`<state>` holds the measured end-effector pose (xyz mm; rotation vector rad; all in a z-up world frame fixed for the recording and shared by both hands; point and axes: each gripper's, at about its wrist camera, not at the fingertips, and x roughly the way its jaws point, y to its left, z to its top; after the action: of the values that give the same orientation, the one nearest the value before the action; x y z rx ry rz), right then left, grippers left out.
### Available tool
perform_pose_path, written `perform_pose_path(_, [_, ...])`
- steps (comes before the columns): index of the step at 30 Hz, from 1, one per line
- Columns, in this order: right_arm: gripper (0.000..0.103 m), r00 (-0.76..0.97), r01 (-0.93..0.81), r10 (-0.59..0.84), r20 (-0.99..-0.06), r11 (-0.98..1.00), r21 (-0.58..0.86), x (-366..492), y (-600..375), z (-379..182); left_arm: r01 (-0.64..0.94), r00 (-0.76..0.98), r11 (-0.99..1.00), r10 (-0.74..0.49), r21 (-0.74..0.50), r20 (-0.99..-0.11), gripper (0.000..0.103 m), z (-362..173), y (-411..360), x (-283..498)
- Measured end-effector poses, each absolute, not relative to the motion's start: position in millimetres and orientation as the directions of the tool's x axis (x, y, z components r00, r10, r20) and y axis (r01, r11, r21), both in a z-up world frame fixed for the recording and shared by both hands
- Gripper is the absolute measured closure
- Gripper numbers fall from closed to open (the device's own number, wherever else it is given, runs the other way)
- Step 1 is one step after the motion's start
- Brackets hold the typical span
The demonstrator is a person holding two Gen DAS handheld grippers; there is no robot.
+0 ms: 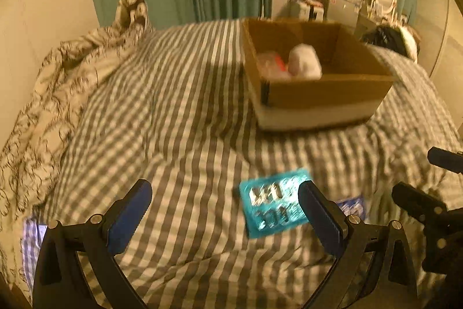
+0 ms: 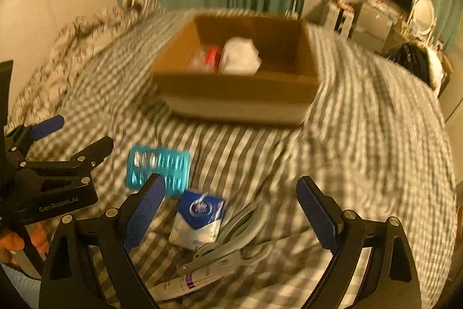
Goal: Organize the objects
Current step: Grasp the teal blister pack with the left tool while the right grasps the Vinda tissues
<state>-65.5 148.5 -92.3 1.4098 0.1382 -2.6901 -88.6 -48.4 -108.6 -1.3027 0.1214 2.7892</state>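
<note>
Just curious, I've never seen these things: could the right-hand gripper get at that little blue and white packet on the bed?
Probably yes. The right gripper is open and empty, and the blue and white packet lies uncovered just ahead between its fingers, though scissors lie close beside it.

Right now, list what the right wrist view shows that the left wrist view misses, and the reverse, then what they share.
Only the right wrist view shows the scissors, the tube beside them, and the whole blue-and-white packet.

Only the left wrist view shows a checked cloth at the bed's left edge.

Both show the cardboard box holding a white bundle, the teal blister pack, the striped bedding, and both open hand-held grippers: left, right.
</note>
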Motion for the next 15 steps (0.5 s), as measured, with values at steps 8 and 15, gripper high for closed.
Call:
perform_pose_path(8, [0.011, -0.386, 0.196, -0.055, -0.921, -0.98, -0.023, -85, 123, -161, -0.051, -0.582, -0.999, 0.014, 0.019, -0.813, 0.0, -133, -60, -94])
perform_pose_path(15, [0.045, -0.325, 0.252, -0.007, -0.946, -0.965, -0.079, -89, 105, -187, -0.033, -0.542, -0.999, 0.019, -0.001, -0.84, 0.0, -143, -63, -101])
